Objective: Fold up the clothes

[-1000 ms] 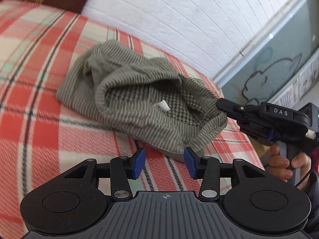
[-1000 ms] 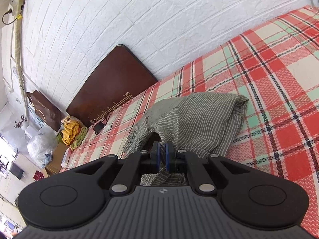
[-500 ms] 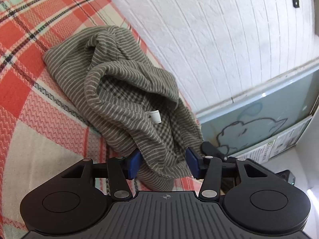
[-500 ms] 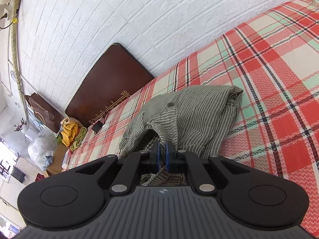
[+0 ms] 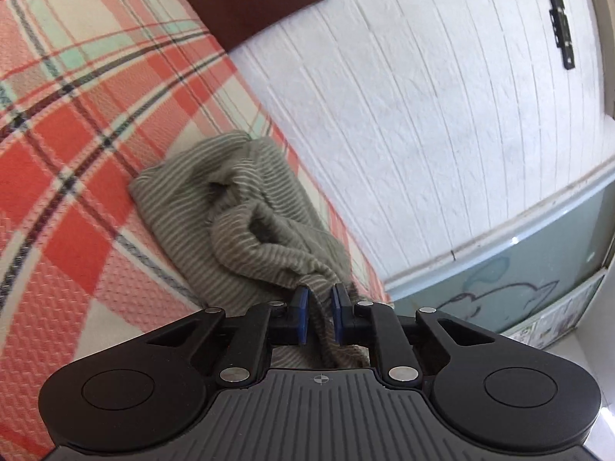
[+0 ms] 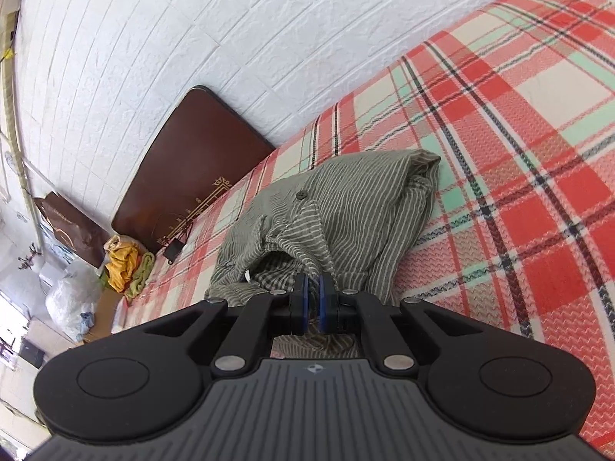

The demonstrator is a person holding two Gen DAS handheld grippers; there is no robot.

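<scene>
A crumpled grey-green striped shirt (image 5: 246, 226) lies bunched on the red plaid bed cover (image 5: 69, 146). My left gripper (image 5: 317, 307) is shut on a bunched edge of it, the cloth pinched between the blue pads and hanging down behind them. In the right wrist view the same striped shirt (image 6: 346, 211) shows a button and an open neck or hem. My right gripper (image 6: 312, 296) is shut on another edge of it, pads almost touching with a thin layer of cloth between. Neither gripper shows in the other's view.
A brown headboard (image 6: 192, 161) stands against the white brick-pattern wall (image 6: 192, 38). Yellow and green clothes (image 6: 125, 265), a brown bag and plastic bags sit past the bed's end. A pale green panel with a cartoon drawing (image 5: 519, 292) lies beyond the bed's other side.
My left gripper moved in onto the shirt's edge and went from open to shut on it, with the view swinging toward the wall. The right gripper kept its hold, shifting slightly.
</scene>
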